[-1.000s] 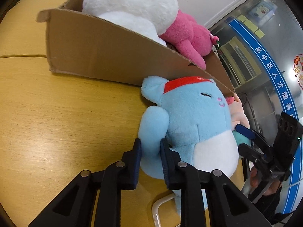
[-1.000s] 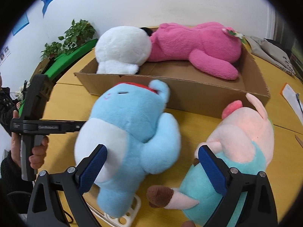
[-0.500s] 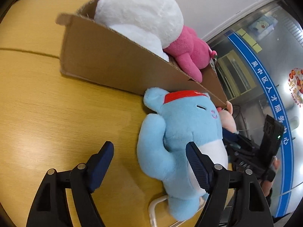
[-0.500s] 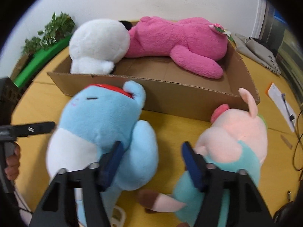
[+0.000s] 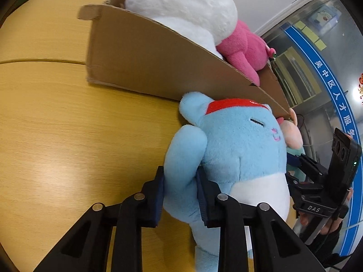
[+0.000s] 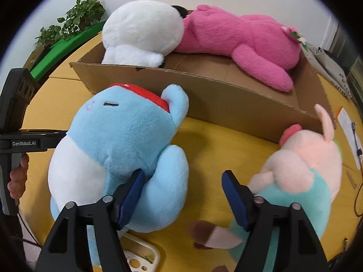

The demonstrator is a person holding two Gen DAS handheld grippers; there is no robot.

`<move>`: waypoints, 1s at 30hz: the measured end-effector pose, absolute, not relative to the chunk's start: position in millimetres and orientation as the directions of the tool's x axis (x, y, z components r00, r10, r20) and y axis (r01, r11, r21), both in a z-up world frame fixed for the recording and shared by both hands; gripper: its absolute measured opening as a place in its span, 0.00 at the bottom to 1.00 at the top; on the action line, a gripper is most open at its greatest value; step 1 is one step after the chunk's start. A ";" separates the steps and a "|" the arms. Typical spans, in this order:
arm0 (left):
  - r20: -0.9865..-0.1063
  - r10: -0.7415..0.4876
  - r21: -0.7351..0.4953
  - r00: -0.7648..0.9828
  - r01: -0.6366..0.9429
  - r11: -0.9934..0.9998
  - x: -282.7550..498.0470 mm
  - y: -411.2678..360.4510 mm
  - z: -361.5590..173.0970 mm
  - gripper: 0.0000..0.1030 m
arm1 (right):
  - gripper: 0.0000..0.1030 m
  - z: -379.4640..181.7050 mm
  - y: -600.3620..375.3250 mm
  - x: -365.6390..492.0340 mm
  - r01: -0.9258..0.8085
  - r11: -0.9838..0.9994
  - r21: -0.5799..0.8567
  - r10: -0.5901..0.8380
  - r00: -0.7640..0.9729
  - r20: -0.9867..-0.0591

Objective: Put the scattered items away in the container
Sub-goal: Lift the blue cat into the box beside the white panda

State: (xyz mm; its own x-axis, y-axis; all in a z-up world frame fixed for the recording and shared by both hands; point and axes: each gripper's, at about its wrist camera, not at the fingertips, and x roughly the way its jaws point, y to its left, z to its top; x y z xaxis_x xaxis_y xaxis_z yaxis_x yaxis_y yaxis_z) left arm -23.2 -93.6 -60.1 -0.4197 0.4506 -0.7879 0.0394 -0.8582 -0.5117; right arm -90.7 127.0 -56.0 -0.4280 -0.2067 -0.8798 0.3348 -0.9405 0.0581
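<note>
Left gripper [image 5: 179, 181] closing, pads squeezing an arm of the light-blue, red-capped plush toy [image 6: 122, 145] lying on the wooden table [image 5: 68, 136] against the brown cardboard box [image 6: 226, 97]. Right gripper [image 6: 183, 195] opening around the other arm, seemingly touching only one pad.

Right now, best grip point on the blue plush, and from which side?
Its arms. They stick out sideways from the round body of the blue plush, thin enough to pinch. The left gripper is closing on one; the right gripper, jaws opening, straddles the other.
</note>
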 end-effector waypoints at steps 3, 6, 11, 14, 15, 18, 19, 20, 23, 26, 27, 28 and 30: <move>-0.798 0.428 -0.488 -0.424 0.037 -0.872 -20.2 -92.9 -60.0 0.26 | 0.69 -58.9 117.5 -92.8 0.314 -0.945 0.091 -0.218 -0.398 -0.891; -0.796 0.429 -0.489 -0.427 0.036 -0.872 -19.3 -97.3 -60.6 0.26 | 0.68 -64.3 113.1 -96.2 0.274 -0.956 0.108 -0.209 -0.374 -0.903; -0.790 0.432 -0.489 -0.436 0.022 -0.872 -16.3 -97.5 -57.7 0.26 | 0.50 -81.0 116.7 -98.8 0.254 -0.940 0.230 -0.301 -0.290 -0.909; -0.796 0.418 -0.471 -0.438 0.015 -0.882 -15.4 -93.0 -52.8 0.25 | 0.30 -82.2 116.9 -96.4 0.277 -0.913 0.300 -0.374 -0.267 -0.888; -0.791 0.428 -0.483 -0.438 0.016 -0.876 -15.6 -92.6 -50.4 0.24 | 0.29 -82.0 114.8 -94.4 0.291 -0.916 0.276 -0.358 -0.283 -0.890; -0.797 0.410 -0.461 -0.443 0.007 -0.887 -15.3 -86.3 -38.9 0.24 | 0.26 -79.5 111.1 -87.1 0.323 -0.919 0.227 -0.332 -0.322 -0.887; -0.798 0.401 -0.449 -0.449 -0.001 -0.894 -14.6 -82.8 -34.1 0.23 | 0.25 -78.7 113.1 -85.4 0.322 -0.916 0.241 -0.345 -0.323 -0.881; -0.797 0.397 -0.442 -0.456 -0.008 -0.897 -13.9 -80.0 -29.7 0.23 | 0.23 -77.5 115.9 -84.1 0.317 -0.913 0.258 -0.360 -0.325 -0.875; -0.781 0.396 -0.437 -0.483 -0.031 -0.899 -13.8 -72.9 -12.2 0.23 | 0.22 -65.3 127.8 -81.1 0.303 -0.910 0.284 -0.387 -0.371 -0.844; -0.740 0.404 -0.431 -0.538 -0.081 -0.899 -21.5 -65.0 19.7 0.23 | 0.21 -38.2 141.3 -86.8 0.298 -0.908 0.295 -0.406 -0.446 -0.797; -0.721 0.403 -0.424 -0.564 -0.101 -0.900 -26.6 -62.1 33.5 0.23 | 0.21 -27.8 146.1 -90.2 0.298 -0.908 0.293 -0.407 -0.474 -0.780; -0.699 0.401 -0.415 -0.592 -0.121 -0.902 -33.8 -58.8 48.1 0.23 | 0.21 -16.3 150.2 -94.4 0.302 -0.910 0.283 -0.405 -0.507 -0.761; -0.661 0.390 -0.386 -0.642 -0.155 -0.909 -54.0 -51.6 74.4 0.23 | 0.21 7.0 157.8 -107.7 0.308 -0.917 0.254 -0.391 -0.561 -0.730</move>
